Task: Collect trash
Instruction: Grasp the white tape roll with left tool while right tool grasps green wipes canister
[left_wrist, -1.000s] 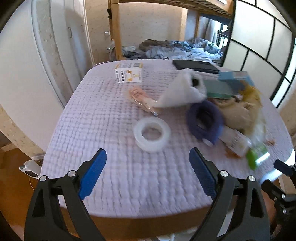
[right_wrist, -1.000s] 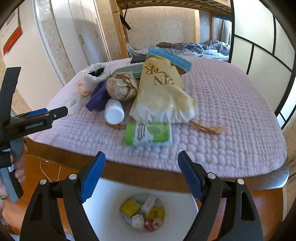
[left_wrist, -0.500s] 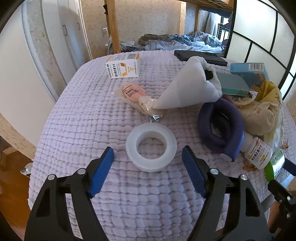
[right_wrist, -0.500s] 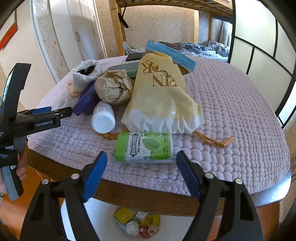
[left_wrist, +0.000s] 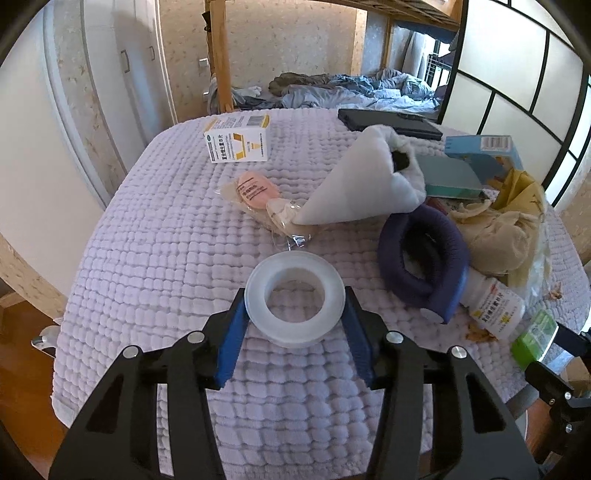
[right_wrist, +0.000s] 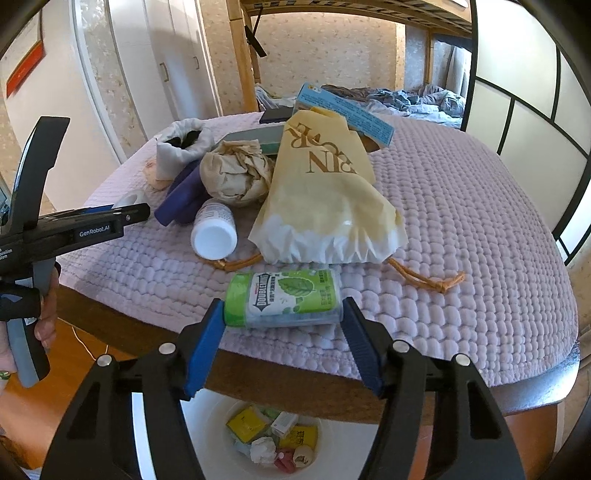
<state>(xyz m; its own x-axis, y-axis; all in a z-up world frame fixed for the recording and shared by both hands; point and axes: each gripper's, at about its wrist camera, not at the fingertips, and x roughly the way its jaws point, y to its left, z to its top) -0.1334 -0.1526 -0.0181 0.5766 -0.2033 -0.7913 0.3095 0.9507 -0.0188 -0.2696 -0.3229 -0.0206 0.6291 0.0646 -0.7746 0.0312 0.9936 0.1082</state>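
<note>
Floor bin (right_wrist: 207, 435): discarded packets | right hand-held gripper (right_wrist: 282, 325): mint container (right_wrist: 282, 299)

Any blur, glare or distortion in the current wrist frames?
Left wrist: sharp, strong fisheye bending the wardrobe, tape roll crisp between the left gripper pads. Right wrist: sharp, sunlit glare on the paper bag; gum bottle label legible at the right gripper.

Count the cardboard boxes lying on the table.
2. A white and yellow medicine box sits at the far left; a light blue box lies at the far right behind the pile. Others may be hidden under the clutter.
</note>
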